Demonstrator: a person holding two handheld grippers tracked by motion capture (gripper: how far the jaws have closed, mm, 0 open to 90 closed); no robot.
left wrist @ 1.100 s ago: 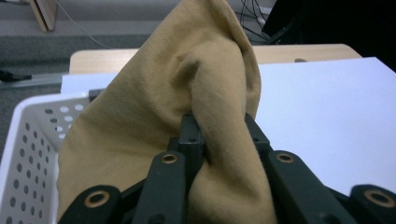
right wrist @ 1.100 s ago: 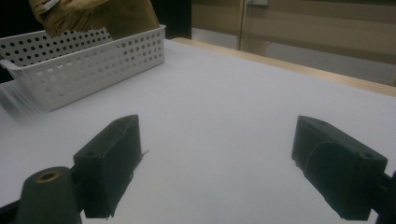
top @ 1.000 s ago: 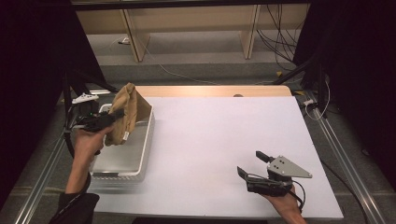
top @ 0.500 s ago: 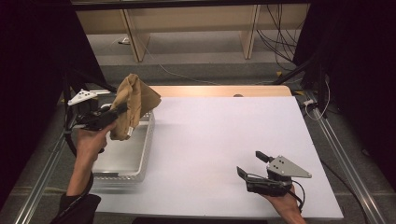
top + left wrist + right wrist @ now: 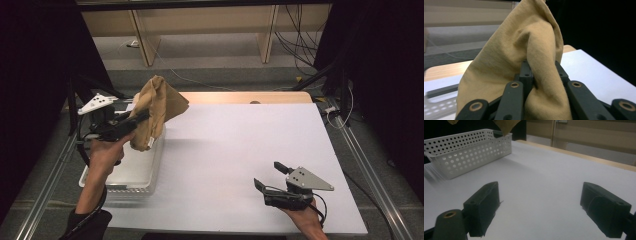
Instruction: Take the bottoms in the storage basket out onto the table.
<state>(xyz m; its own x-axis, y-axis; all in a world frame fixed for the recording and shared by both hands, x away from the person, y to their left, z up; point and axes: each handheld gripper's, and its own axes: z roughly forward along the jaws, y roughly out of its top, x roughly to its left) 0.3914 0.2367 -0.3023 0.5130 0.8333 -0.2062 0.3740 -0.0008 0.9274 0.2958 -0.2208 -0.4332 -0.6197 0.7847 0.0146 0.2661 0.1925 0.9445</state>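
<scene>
Far left in the high view we saw the left gripper (image 5: 131, 121) raised above the white perforated basket (image 5: 125, 181), its jaws clamped on a tan cloth (image 5: 156, 107). The cloth was bunched and hung in the air over the basket's far end, with its lower edge just above the rim; we could not tell whether it touched the basket. In the left gripper view the cloth (image 5: 519, 57) was pinched between the two black jaws, with folds spilling over both sides. The basket sat on the left part of the white table (image 5: 240, 150), and its inside looked empty, though the blur made that hard to confirm. Moving right, the middle of the table was bare. At the lower right the right gripper (image 5: 270, 177) rested low over the table near the front edge, jaws spread wide apart and holding nothing. In the right gripper view its jaws (image 5: 539, 207) stood well apart over bare table, with the basket (image 5: 461, 152) far off at the upper left.
</scene>
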